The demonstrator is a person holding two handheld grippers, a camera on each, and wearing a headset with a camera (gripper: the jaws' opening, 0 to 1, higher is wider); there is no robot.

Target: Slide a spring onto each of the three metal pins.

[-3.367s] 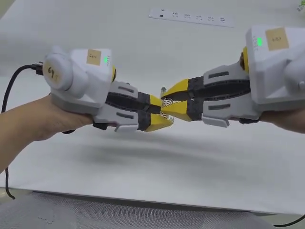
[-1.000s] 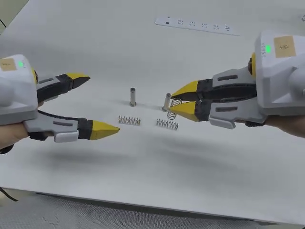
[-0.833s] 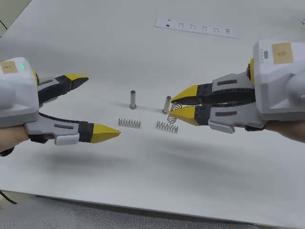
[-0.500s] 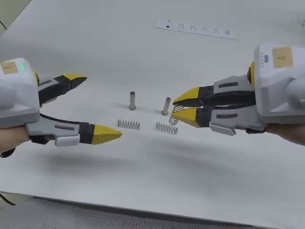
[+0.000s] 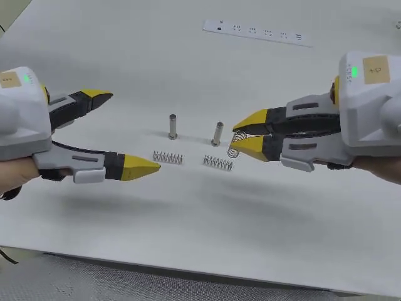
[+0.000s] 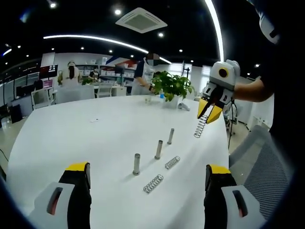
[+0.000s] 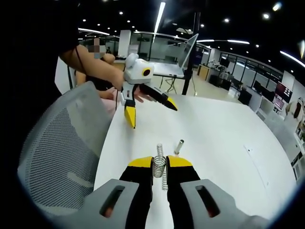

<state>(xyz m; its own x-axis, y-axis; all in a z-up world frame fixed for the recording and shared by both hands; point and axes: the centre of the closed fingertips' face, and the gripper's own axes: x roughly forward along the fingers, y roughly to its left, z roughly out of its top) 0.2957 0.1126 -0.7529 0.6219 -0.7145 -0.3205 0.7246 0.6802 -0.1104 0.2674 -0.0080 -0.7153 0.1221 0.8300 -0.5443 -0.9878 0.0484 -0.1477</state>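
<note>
**Layout, left to right.** The left gripper is held above the table with its jaws spread wide and nothing between them. It is well apart from the parts.

In the left gripper view we count three upright metal pins in a row: the left pin, the middle pin and the far pin. All three are bare.

Two springs lie flat in front of them: the left loose spring and the right loose spring.

The right gripper has its jaws nearly together, pinching the held spring close to one end. The rest of the spring hangs free and tilted, just beside the middle pin.

**Hazards.**
- We judge misalignment the main risk. A tilted spring may catch a coil on the pin's top edge instead of sliding over it.
- The pins appear to stand free, so a sideways push could topple one. The left gripper is too far away to steady it.
- The grip is near the spring's end, so the spring may flick out of the jaws or bend if pressed.

**Markings.**
- Each gripper body carries a tan sticker and a green light. We cannot read the marks on the stickers.
- The print on the power strip is too small to read.
</note>
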